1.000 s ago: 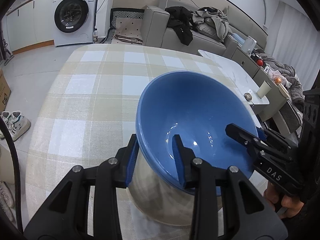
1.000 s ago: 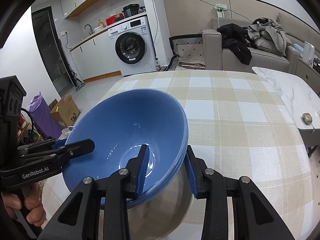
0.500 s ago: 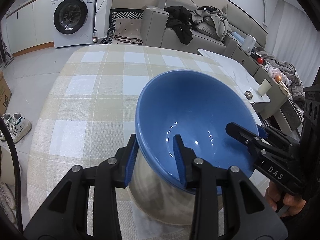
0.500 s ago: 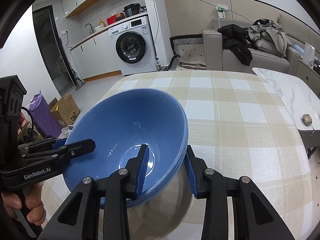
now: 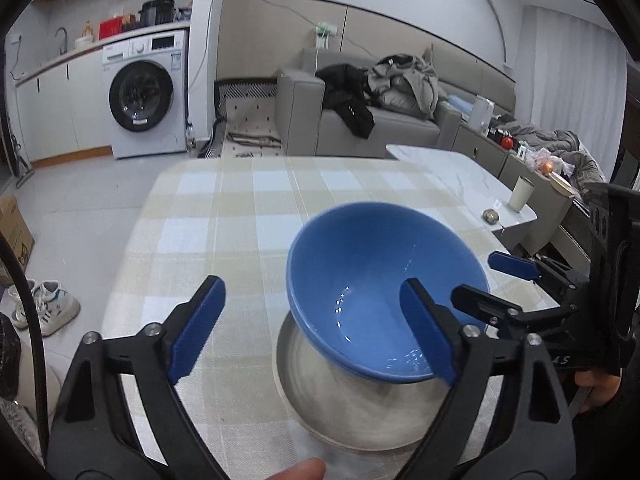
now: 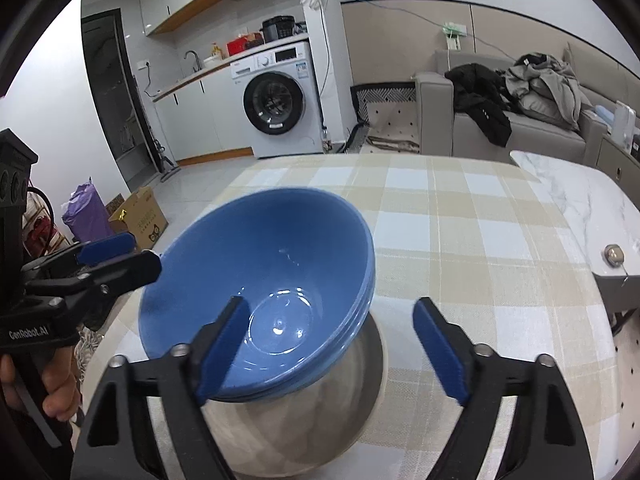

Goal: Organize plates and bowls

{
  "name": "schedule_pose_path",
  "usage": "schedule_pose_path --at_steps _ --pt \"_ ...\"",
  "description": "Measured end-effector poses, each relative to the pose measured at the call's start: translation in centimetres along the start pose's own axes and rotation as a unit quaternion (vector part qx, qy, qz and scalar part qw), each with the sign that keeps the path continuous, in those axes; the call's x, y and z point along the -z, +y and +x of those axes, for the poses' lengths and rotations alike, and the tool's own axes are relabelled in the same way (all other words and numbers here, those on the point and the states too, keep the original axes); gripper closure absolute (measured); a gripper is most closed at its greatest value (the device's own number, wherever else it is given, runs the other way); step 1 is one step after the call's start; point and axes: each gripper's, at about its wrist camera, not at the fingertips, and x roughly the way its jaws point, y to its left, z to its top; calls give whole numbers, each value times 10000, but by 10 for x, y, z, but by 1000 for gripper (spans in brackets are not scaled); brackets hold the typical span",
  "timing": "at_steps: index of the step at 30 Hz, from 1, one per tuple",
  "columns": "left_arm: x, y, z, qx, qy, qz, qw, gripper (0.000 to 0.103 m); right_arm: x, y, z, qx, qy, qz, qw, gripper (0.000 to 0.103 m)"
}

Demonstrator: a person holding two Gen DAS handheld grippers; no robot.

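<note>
The blue bowl (image 5: 372, 292) sits on a pale plate (image 5: 352, 404), and the plate lies on the near part of the table (image 5: 240, 216), which has a beige and white checked cloth. From the right wrist view the bowl (image 6: 260, 280) shows several rims one inside the other at its right edge, so it looks like a small stack of bowls. It leans a little toward the right side of the plate (image 6: 312, 432).

The left gripper (image 5: 310, 310) is spread wide and its jaws are opening. The bowl's left rim is between its fingers, but the blue pads do not press on it; the left pad stands well apart from the bowl.

The right gripper (image 6: 328, 344) is also spread wide, with its jaws opening. The bowl's right rim lies between the two fingers, and neither pad touches it, so nothing is pinched.

Each gripper is visible in the other camera, at the opposite side of the bowl, with a hand (image 6: 44, 392) holding its handle. On the far right of the table stand a white cup (image 5: 522, 194) and a small round object (image 6: 614, 254).
</note>
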Motion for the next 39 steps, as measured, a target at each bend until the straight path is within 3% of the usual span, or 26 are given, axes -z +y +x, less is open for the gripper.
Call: schedule_pose_path --at_steps 2,6,11,16,21,27,39 --pt "2 4 -9 20 -192 -20 9998 1 1 -1 -8 -42 -134 -15 9999 1" --pt "12 8 -28 100 -426 -6 9990 1 4 -5 -24 -71 -435 -49 9990 1" --pt "32 10 -37 177 -526 151 9983 1 12 -12 -42 -58 -745 -74 9972 1" --pt "57 4 -41 211 -593 417 9971 1 25 -20 -53 293 -1029 38 9943 1" --pt "77 9 -39 354 -589 403 9968 1 34 -33 -69 261 -1452 291 9886 0" --pt "91 21 -32 326 -611 353 9970 1 41 -29 -70 316 -1455 -255 9885 0" --pt "97 37 -15 357 -767 266 9961 1 73 -26 -65 -328 -1556 -759 9844 0"
